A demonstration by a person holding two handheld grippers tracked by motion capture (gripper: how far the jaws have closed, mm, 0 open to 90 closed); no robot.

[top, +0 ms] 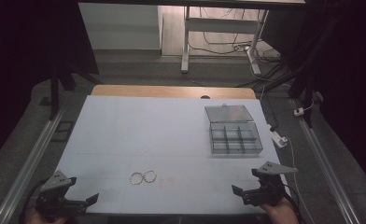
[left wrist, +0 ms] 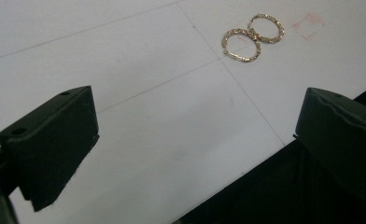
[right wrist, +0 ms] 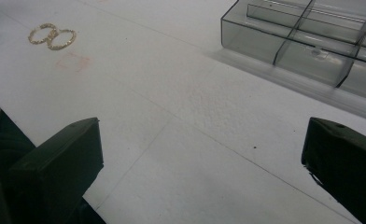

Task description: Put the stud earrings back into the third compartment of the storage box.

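Two gold hoop earrings (top: 143, 177) lie flat and touching each other on the white table top (top: 139, 130), near its front edge. They also appear at the top of the left gripper view (left wrist: 252, 34) and at the upper left of the right gripper view (right wrist: 52, 37). My left gripper (top: 80, 198) (left wrist: 195, 116) hovers at the front left corner, open and empty, short of the earrings. My right gripper (top: 245, 182) (right wrist: 202, 140) is at the front right, open and empty. A clear compartment box (top: 235, 138) (right wrist: 251, 39) with its lid (top: 228, 113) folded back sits beyond the right gripper.
A faint red square mark (top: 167, 181) (left wrist: 307, 24) (right wrist: 73, 60) is just right of the earrings. Metal rails (top: 31, 154) run along both sides of the table. A power strip (top: 279, 138) and cables lie off the right edge. A white desk frame (top: 186, 42) stands behind.
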